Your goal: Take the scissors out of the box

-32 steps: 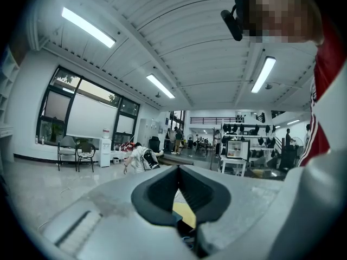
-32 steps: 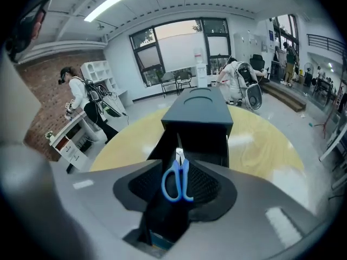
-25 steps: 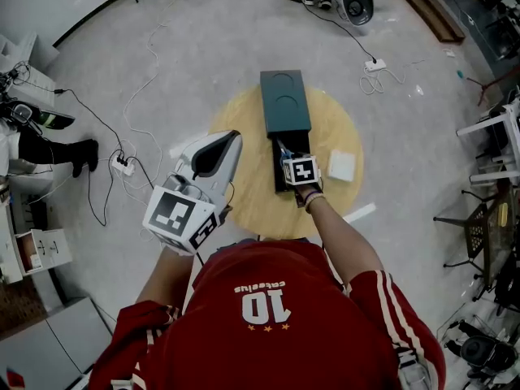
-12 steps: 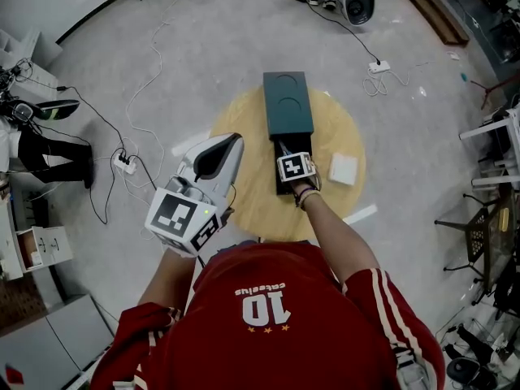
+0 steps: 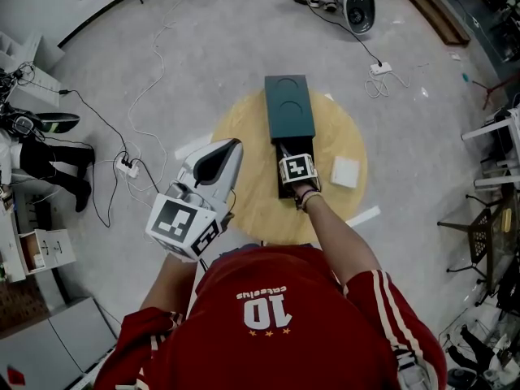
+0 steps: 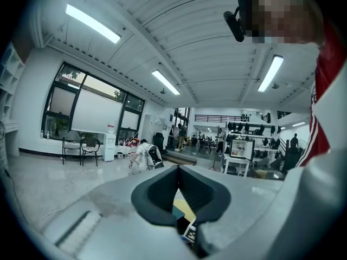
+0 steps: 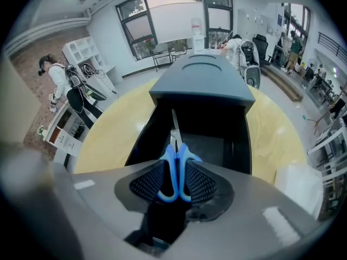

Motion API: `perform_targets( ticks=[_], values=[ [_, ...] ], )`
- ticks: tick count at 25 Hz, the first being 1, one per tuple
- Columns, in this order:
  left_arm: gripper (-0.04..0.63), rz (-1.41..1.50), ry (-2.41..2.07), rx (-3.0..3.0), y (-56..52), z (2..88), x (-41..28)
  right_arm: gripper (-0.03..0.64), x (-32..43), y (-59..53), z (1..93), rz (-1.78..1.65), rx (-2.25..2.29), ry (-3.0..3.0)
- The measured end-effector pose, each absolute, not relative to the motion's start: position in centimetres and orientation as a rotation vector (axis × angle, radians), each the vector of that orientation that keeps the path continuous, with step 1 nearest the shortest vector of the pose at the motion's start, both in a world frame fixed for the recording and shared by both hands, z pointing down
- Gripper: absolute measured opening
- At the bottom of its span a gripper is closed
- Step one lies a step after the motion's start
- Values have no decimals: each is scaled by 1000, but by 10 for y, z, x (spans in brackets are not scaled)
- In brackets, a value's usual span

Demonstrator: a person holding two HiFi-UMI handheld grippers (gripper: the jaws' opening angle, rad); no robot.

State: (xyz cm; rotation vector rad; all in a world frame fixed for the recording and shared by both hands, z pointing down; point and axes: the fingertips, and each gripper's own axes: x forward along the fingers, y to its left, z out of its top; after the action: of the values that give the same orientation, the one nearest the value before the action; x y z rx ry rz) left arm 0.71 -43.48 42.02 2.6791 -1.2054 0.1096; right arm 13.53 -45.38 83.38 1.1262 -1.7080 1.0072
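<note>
1. The right gripper (image 7: pixel 174 169) points steeply down into the open drawer of the dark box (image 7: pixel 201 80); its jaws have just been closing, and their pads now sit against the blue handles of the scissors (image 7: pixel 169 161).
2. The scissors lie inside the drawer, blades pointing away from the person.
3. The left gripper (image 6: pixel 177 168) hangs beside the round table (image 5: pixel 244 193); its jaws are together on nothing.
</note>
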Motion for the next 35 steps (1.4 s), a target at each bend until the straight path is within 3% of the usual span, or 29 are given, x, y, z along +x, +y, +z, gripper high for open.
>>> perform_targets(
  ticks=[12,35],
  values=[
    [3,119,-1202,2680,-431,419,4,87,135,-458,834,1001,1143,-1736],
    [3,82,-1146,2734,-396,404,2,86,158,-429,785,925,1268,-1778]
  ],
)
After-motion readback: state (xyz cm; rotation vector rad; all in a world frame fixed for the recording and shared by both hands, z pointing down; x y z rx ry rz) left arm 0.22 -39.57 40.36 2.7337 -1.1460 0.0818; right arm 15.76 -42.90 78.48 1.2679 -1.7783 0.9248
